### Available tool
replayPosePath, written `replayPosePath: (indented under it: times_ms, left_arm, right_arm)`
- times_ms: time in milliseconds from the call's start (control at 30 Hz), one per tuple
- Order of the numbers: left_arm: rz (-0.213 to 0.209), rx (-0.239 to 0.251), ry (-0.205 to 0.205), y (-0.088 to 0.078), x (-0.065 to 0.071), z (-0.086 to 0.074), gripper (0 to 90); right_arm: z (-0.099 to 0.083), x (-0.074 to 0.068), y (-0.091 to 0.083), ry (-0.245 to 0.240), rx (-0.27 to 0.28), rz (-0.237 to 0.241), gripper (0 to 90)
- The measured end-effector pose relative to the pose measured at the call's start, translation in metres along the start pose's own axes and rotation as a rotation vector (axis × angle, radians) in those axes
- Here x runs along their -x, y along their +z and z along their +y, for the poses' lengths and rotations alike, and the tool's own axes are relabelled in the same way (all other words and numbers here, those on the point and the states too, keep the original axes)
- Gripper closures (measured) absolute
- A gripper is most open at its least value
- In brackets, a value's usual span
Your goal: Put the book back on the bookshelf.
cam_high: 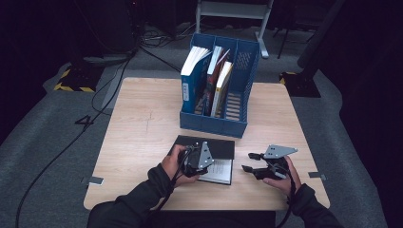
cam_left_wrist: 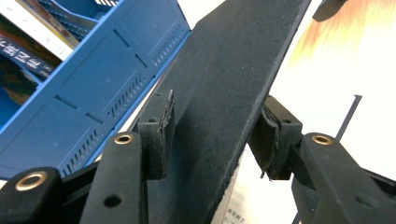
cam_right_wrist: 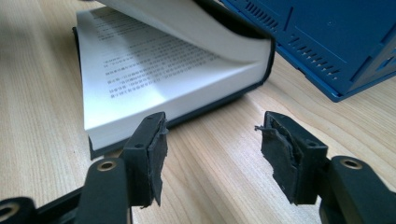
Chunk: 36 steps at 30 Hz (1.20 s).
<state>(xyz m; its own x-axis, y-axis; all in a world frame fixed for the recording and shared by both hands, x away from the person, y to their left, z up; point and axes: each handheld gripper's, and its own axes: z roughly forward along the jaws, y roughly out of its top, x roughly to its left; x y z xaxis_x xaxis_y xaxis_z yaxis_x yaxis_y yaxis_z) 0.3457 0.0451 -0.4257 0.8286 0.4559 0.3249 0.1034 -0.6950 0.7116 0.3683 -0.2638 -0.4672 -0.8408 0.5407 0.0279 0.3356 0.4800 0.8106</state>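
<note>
A black hardcover book (cam_high: 209,146) lies on the wooden table (cam_high: 142,128) just before me, partly opened with a white printed page (cam_high: 222,172) showing. My left gripper (cam_high: 209,164) is shut on the raised black cover (cam_left_wrist: 224,84), which runs between its pads (cam_left_wrist: 161,130). In the right gripper view the cover and a sheaf of pages arch up over the open printed page (cam_right_wrist: 154,74). My right gripper (cam_high: 248,161) hovers low over the table to the right of the book, open, with bare wood between its pads (cam_right_wrist: 149,149).
A blue file rack (cam_high: 214,122) stands right behind the book and holds three upright books (cam_high: 192,78). Its wall is close in both gripper views (cam_left_wrist: 93,93) (cam_right_wrist: 336,42). Cables (cam_high: 71,137) trail over the grey floor at the left.
</note>
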Motion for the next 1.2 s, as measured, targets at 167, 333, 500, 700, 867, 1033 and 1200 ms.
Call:
replayPosePath:
  times_ms: [167,333,500,700,867,1033,1200]
  left_arm:
    - [-0.016,0.036,-0.051,-0.007,-0.009,-0.004,53.5]
    - [-0.029,0.086,-0.113,-0.016,-0.020,-0.011,53.4]
    - [-0.040,0.128,-0.163,-0.023,-0.027,-0.017,53.3]
    - [-0.047,0.145,-0.184,-0.026,-0.030,-0.020,53.1]
    - [-0.054,0.161,-0.205,-0.027,-0.032,-0.023,52.8]
    - [-0.057,0.174,-0.223,-0.030,-0.034,-0.026,52.6]
    - [-0.064,0.189,-0.239,-0.032,-0.036,-0.029,52.0]
  right_arm:
    - [0.000,0.001,0.001,0.003,-0.005,-0.002,41.2]
    - [0.000,0.004,0.004,0.004,-0.014,-0.006,40.8]
    - [0.002,0.007,0.010,0.005,-0.022,-0.018,40.1]
    - [0.008,0.006,0.023,-0.027,-0.043,-0.017,38.2]
    - [0.012,0.007,0.032,-0.039,-0.037,-0.005,35.6]
    - [0.017,0.004,0.037,-0.041,-0.017,0.018,34.0]
    - [0.029,-0.003,0.039,-0.062,0.029,0.042,32.8]
